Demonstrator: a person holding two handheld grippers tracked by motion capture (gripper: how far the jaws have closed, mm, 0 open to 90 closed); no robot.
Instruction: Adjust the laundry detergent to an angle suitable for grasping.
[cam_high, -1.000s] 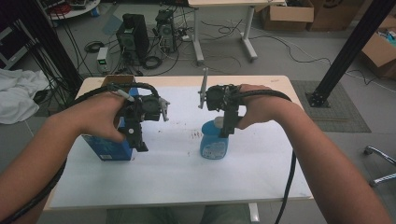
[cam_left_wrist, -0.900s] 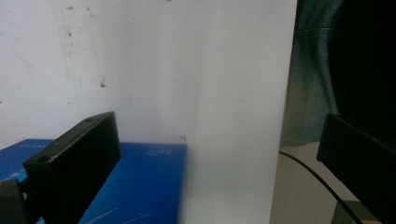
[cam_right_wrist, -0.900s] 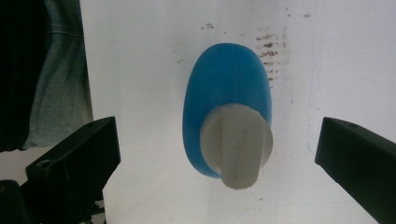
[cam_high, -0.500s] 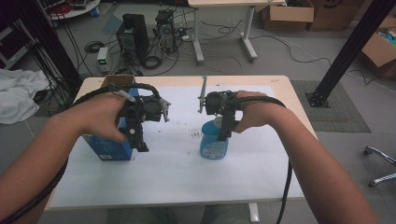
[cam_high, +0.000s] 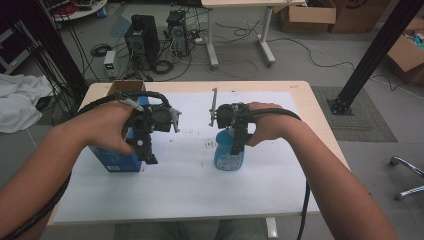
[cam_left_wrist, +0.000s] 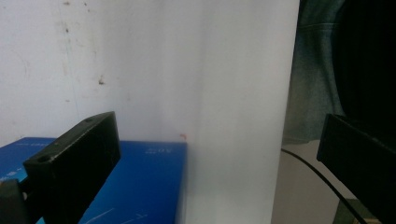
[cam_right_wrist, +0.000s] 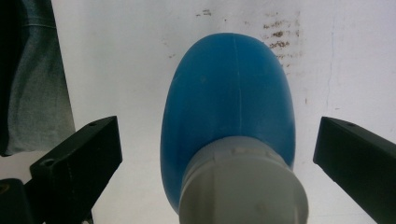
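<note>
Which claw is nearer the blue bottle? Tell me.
Right. The right claw hangs open directly over the blue bottle, one jaw on each side of its neck. The left claw is off to the side, at the blue box.

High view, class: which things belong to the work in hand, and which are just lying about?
In the job:
- blue bottle, between the right gripper's open jaws
- blue box, by the left gripper

Lying about:
- computer towers on the floor
- cardboard boxes
- white cloth
</note>
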